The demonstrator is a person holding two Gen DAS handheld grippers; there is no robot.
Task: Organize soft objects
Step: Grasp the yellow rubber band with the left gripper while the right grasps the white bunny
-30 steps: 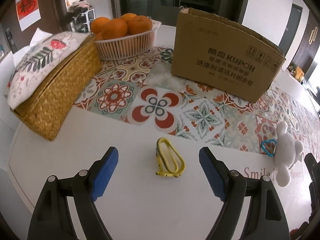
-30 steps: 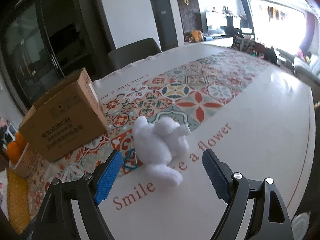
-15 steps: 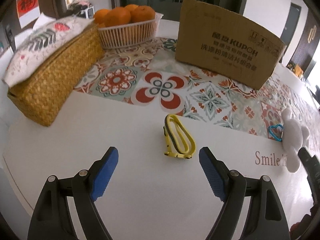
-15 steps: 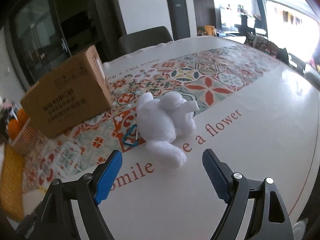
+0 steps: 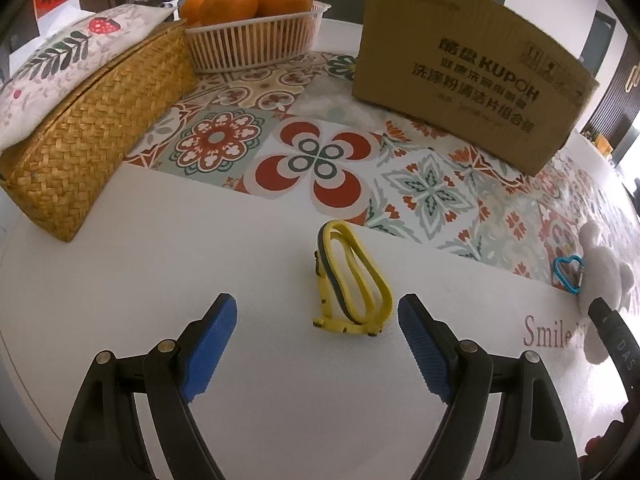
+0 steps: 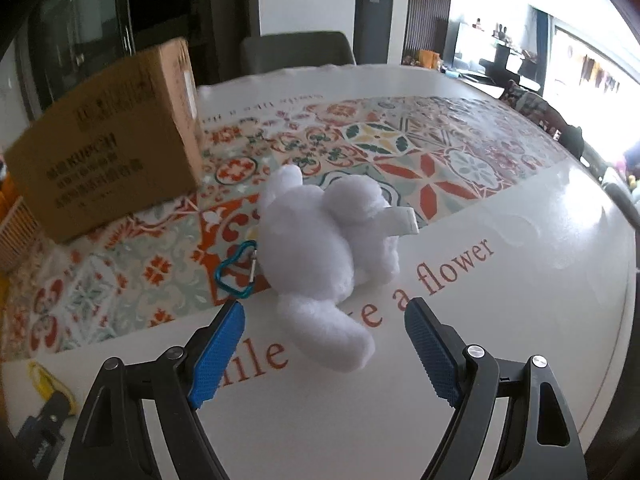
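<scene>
A yellow looped strap with a grey stripe lies on the white table, just beyond my left gripper, which is open with nothing between its blue pads. A white plush toy with a blue heart-shaped carabiner lies across the cloth's edge. My right gripper hangs open just short of it, one plush limb reaching toward the gap. The plush also shows at the right edge of the left wrist view, and the strap at the lower left of the right wrist view.
A brown cardboard box stands at the back on the patterned cloth. A woven basket holding a printed cushion sits at left, next to a white basket of oranges. A chair stands beyond the table.
Both grippers have sunk toward the table. The strap and the plush now sit closer and larger between their fingers. The right wrist view has rolled level.
</scene>
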